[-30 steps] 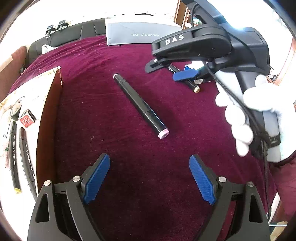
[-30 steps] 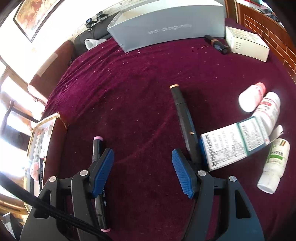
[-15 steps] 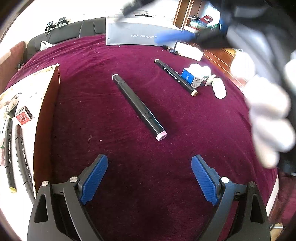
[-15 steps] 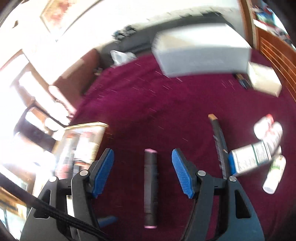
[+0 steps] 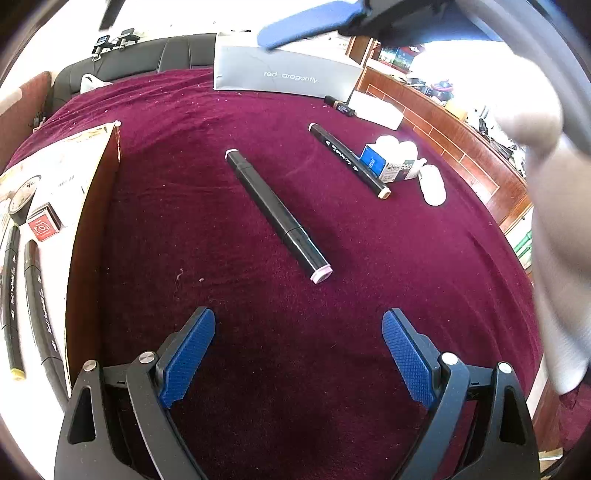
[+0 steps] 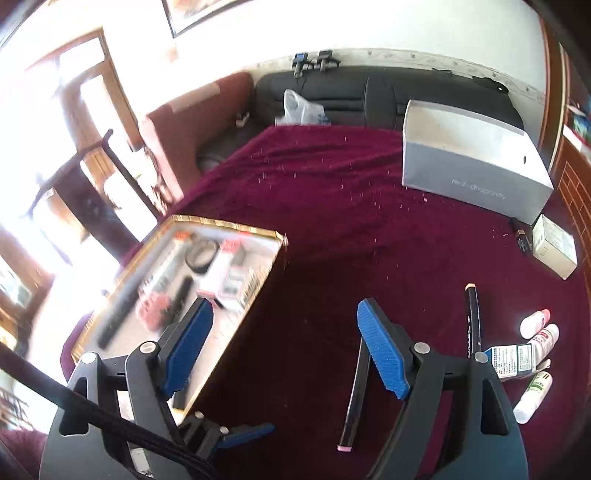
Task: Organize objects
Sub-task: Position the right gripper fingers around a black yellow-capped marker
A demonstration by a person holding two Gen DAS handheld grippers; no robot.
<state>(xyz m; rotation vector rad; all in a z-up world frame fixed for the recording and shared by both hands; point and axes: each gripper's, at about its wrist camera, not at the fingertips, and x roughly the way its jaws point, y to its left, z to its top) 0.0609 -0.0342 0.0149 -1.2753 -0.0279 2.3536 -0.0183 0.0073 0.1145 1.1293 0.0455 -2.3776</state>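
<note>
A black marker with a pink cap (image 5: pixel 277 214) lies slantwise on the maroon cloth, just ahead of my left gripper (image 5: pixel 295 354), which stands open and empty. A second black marker with a peach tip (image 5: pixel 347 158) lies farther right beside the small bottles. My right gripper (image 6: pixel 286 347) hovers over the cloth next to the tray's (image 6: pixel 229 223) near edge. Its jaws are opening with nothing between them. The pink-capped marker (image 6: pixel 356 391) lies below its right finger, partly hidden. In the left wrist view one blue finger (image 5: pixel 306 26) of the right gripper shows at the top.
The gold-rimmed tray (image 5: pixel 92 221) at the left holds markers, a tape roll and small boxes. A grey box (image 6: pixel 469 166) and a white carton (image 6: pixel 554 251) stand at the back. Small bottles and a blue-white carton (image 6: pixel 517 362) lie at right. A white-gloved hand (image 5: pixel 546 221) fills the right side.
My right gripper has risen and swung left, from over the peach-tipped marker to beside the tray, and its jaws have widened. The left gripper has stayed put.
</note>
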